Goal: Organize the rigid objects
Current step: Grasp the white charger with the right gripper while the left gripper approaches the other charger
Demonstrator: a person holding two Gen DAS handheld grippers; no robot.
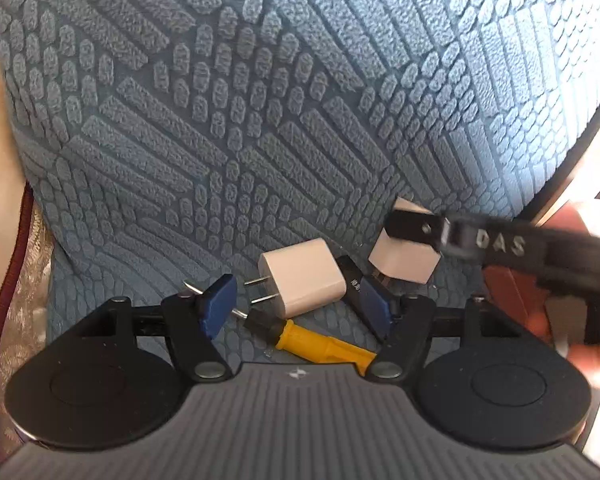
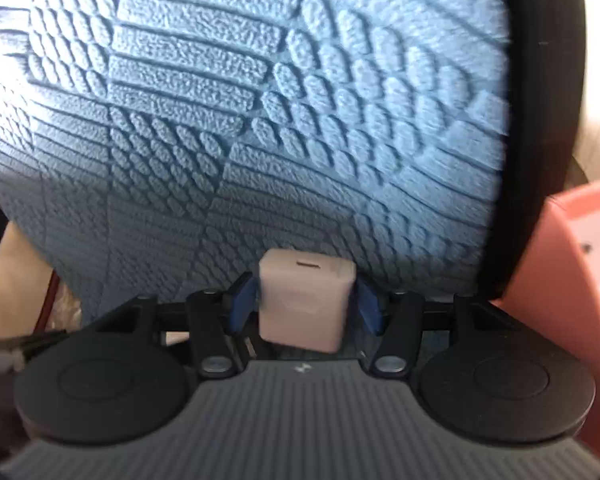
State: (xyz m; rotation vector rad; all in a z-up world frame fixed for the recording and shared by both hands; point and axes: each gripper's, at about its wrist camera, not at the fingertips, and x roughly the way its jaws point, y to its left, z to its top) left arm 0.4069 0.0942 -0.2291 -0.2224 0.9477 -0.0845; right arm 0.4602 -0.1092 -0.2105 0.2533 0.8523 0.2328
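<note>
In the left wrist view, a white plug charger (image 1: pixel 301 278) with two metal prongs lies on the blue textured mat (image 1: pixel 260 100), between my left gripper's (image 1: pixel 296 300) open blue fingertips. A yellow-handled screwdriver (image 1: pixel 319 344) lies just below it. A small black block (image 1: pixel 349 280) rests by the right fingertip. My right gripper (image 2: pixel 305 300) is shut on a second white charger (image 2: pixel 305 300); in the left wrist view that charger (image 1: pixel 403 256) hangs just above the mat, held by the right gripper's black fingers (image 1: pixel 411 228).
A pink tray (image 2: pixel 571 264) stands at the right beyond the mat's black edge (image 2: pixel 535 120). Beige fabric with a red trim (image 1: pixel 16 272) lies at the mat's left side.
</note>
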